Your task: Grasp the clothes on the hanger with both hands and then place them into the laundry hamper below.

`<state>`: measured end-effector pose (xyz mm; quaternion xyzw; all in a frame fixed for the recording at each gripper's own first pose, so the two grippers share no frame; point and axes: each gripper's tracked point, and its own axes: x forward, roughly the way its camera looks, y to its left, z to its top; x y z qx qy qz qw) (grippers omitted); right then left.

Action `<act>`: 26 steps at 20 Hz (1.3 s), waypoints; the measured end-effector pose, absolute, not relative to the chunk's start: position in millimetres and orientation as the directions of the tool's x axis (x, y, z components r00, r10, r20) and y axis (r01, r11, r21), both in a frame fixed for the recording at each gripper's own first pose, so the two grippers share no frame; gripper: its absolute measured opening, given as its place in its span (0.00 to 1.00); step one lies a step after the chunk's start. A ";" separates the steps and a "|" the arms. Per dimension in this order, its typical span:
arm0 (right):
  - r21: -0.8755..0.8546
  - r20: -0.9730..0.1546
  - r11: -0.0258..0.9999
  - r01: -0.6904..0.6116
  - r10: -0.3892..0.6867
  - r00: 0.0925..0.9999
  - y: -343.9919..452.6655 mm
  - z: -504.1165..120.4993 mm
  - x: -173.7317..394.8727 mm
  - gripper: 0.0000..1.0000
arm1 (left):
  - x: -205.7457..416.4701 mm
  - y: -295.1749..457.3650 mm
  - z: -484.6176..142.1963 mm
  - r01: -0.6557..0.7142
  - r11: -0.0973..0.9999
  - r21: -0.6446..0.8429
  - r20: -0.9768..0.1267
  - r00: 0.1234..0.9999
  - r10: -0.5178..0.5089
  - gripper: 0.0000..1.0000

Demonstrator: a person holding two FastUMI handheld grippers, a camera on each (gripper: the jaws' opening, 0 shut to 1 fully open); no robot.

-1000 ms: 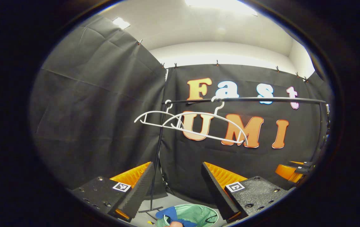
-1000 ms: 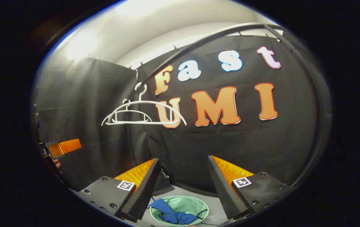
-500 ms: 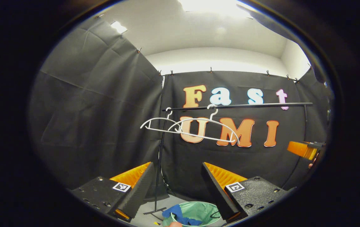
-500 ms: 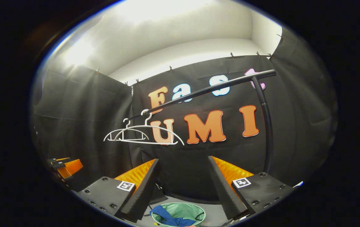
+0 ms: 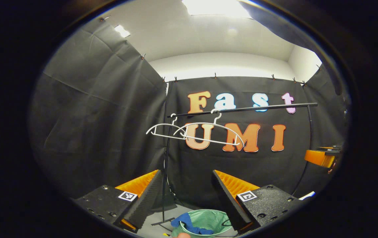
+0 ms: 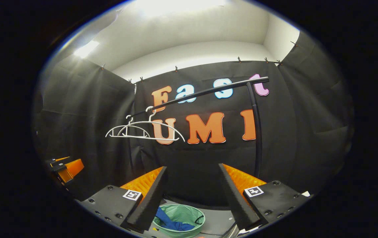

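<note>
Left gripper view: the left gripper stands with its fingers spread wide and nothing between them. Ahead of it and above, a black clothes rail carries two bare white hangers, hooked side by side near the rail's left end. Below the fingertips, close to the gripper, sits the green laundry hamper on the grey floor. The blue clothes lie in it, partly draped over its near-left rim. Far off to the right, level with the rail's right upright, the right gripper is seen side-on.

Right gripper view: the right gripper is likewise released, fingers well apart and empty. The rail slants up to the right ahead of it, the two hangers hanging above and left of the fingers. The hamper stands just below and between the fingertips, the blue clothes bunched inside against its left wall. The left gripper shows far to the left; whether it is spread cannot be told from here.
</note>
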<state>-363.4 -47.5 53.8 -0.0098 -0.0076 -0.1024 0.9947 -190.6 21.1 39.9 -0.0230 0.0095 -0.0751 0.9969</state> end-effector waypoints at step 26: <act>-0.023 0.030 0.973 0.230 -0.229 0.973 -52.8 66.8 -352.4 0.98 | -170.6 29.8 37.6 0.126 0.990 -0.066 -0.009 0.992 -0.126 0.92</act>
